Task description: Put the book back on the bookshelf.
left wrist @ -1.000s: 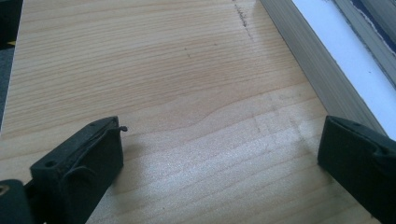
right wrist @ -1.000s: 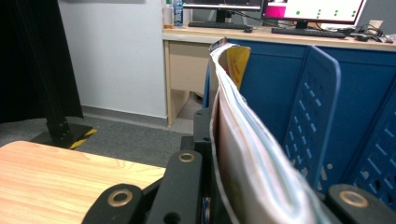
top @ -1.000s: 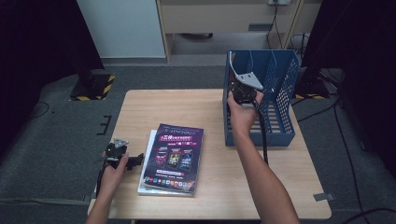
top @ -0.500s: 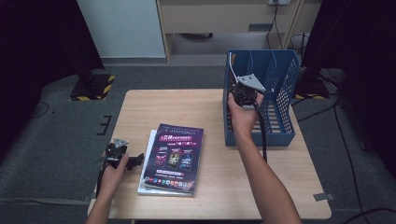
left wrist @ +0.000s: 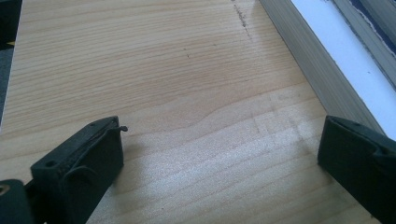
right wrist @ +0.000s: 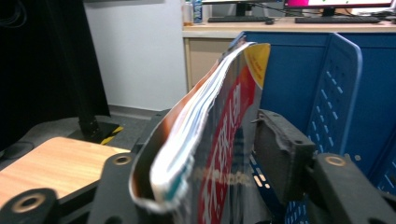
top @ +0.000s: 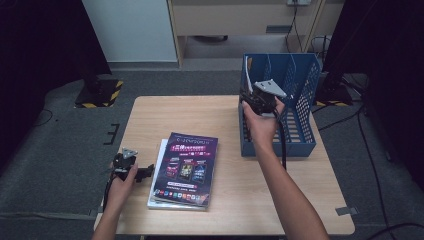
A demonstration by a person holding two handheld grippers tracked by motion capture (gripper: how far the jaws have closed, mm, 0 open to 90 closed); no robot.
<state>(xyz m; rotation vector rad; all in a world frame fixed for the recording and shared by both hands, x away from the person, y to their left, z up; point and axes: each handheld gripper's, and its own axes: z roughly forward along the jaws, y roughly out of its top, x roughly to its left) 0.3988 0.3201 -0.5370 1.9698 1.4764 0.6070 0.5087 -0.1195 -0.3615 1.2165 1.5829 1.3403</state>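
Blue file rack (top: 305, 100) hides most of the upright magazine (right wrist: 219, 130).

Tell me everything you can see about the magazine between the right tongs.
The magazine is thin and glossy, with a red and dark cover carrying white print and a yellow top corner. It stands on edge, sagging and curling leftward, its page edges fanned slightly. It sits at the left end of the blue file rack. The right tongs have just been opening; the right pad stands clear of it, while the left jaw lies against it.
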